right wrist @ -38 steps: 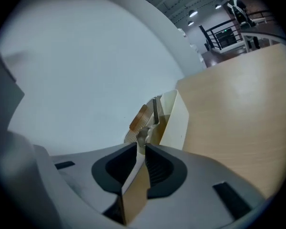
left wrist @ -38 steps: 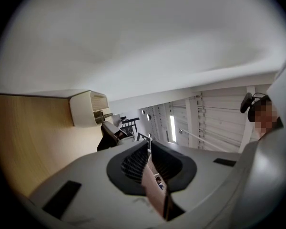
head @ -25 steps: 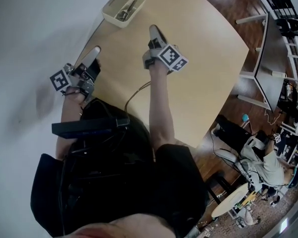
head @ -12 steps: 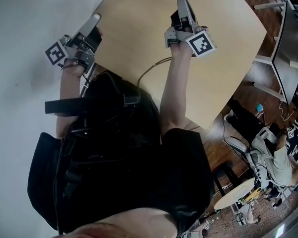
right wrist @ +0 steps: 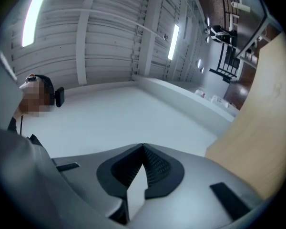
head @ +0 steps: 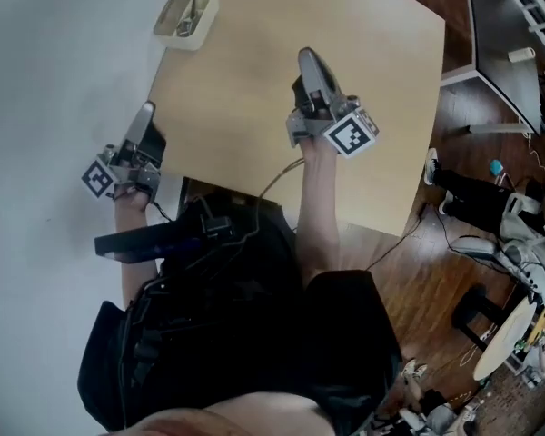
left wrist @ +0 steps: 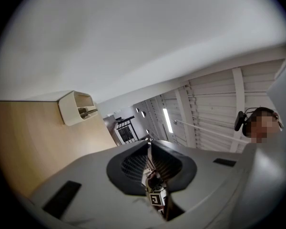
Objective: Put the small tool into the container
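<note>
- Right gripper (head: 307, 58) is held over the middle of the light wooden table (head: 381, 34), jaws together with nothing between them; its marker cube (head: 351, 134) sits at the near end, by the person's forearm (head: 316, 216).
- Seen in its own view, the right gripper (right wrist: 143, 147) has its dark ribbed pads meeting at the tips, and only a pale sliver of background shows below them. The table (right wrist: 271, 128) edge runs along the right of that view.
- Left gripper (head: 146, 111) hangs at the table's left edge, well apart from the right one, and points toward the far left corner.
- Its own view shows the left gripper (left wrist: 149, 145) with the jaw tips pressed together and holding nothing.
- A cream rectangular container (head: 186, 14) stands on the far left corner of the table, close to the edge and well apart from both grippers.
- Small metal tools (head: 193, 11) lie inside the container; how many I cannot tell.
- The left gripper view faces the container (left wrist: 77, 109) across bare tabletop (left wrist: 28, 142), with the metal tools (left wrist: 87, 111) showing in its open top.
- A thin cable (head: 274, 176) crosses the near table edge beside the right forearm.
- Brown wooden floor (head: 436, 243) lies to the right of the table.
</note>
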Motion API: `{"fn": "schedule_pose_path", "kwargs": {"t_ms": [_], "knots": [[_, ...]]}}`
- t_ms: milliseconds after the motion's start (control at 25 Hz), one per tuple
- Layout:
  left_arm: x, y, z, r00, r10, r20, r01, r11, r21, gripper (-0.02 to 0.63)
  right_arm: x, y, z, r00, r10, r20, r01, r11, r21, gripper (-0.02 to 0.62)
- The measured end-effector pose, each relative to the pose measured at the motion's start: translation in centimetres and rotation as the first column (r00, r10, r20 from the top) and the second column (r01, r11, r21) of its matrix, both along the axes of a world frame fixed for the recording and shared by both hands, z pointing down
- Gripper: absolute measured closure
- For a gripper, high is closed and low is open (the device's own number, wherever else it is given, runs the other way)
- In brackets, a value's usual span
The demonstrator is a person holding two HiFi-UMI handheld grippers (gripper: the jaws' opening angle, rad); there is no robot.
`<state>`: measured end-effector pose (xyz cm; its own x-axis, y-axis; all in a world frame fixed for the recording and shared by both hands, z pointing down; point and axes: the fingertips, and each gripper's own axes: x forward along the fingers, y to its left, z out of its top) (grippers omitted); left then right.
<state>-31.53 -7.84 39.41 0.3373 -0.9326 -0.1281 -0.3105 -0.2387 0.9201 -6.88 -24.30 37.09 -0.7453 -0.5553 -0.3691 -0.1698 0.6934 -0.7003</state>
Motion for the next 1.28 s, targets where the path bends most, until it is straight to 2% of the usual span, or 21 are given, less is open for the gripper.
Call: {"fn": "schedule_pose_path", "kwargs": {"t_ms": [120,200,280,360,480,600,680,840,1000,1120,1280], "knots": [[-4.9,-3.6,3.7,0.994,-0.097,-0.059,0.096,0.995,-0.02,0.583,-4.7,-5.4,2.9,0.995,-0.066,-0.07,0.065,0.998,-0.021,0.615],[-6.3,-4.4,4.4,0.994,-0.094,-0.055,0.093,0.996,-0.015,0.583,-5.9,-6.0,4.1,0.991,-0.075,-0.114,0.07,0.997,-0.043,0.615],[-4.5,-4.1,2.4,0.998,-0.051,-0.038,0.052,0.998,0.018,0.583,-4.6,-4.2,2.9,0.986,-0.086,-0.141,0.079,0.995,-0.058,0.615],[-0.9,-2.9,-0.6,0.999,-0.001,-0.035,0.003,0.998,0.058,0.583,-2.2,-0.7,-0.1,0.982,-0.101,-0.161,0.093,0.994,-0.056,0.615],[3.2,0.7,-2.4,0.996,0.055,-0.067,-0.05,0.996,0.072,0.583,-0.2,6.0,-2.5,0.972,-0.13,-0.197,0.119,0.991,-0.065,0.615],[3.3,3.0,-0.2,0.989,0.103,-0.108,-0.095,0.993,0.076,0.583,-0.5,10.7,-0.8,0.959,-0.127,-0.254,0.107,0.99,-0.092,0.615],[2.6,2.6,1.5,0.984,0.131,-0.121,-0.118,0.987,0.107,0.583,-0.4,11.2,-0.4,0.952,-0.101,-0.288,0.087,0.994,-0.059,0.615],[2.6,2.8,1.6,0.979,0.131,-0.155,-0.11,0.984,0.138,0.583,1.3,11.2,-4.4,0.938,-0.064,-0.34,0.081,0.996,0.034,0.615],[5.5,6.5,-2.3,0.976,0.131,-0.173,-0.111,0.986,0.125,0.583,4.5,14.7,-10.2,0.952,-0.031,-0.303,0.043,0.999,0.033,0.615],[5.3,9.4,-2.4,0.981,0.095,-0.169,-0.077,0.991,0.108,0.583,4.0,17.0,-10.2,0.947,-0.06,-0.314,0.071,0.997,0.026,0.615],[3.8,5.6,-0.1,0.986,0.049,-0.162,-0.036,0.996,0.079,0.583,1.3,12.1,-6.9,0.932,-0.109,-0.346,0.123,0.992,0.02,0.615]]}}
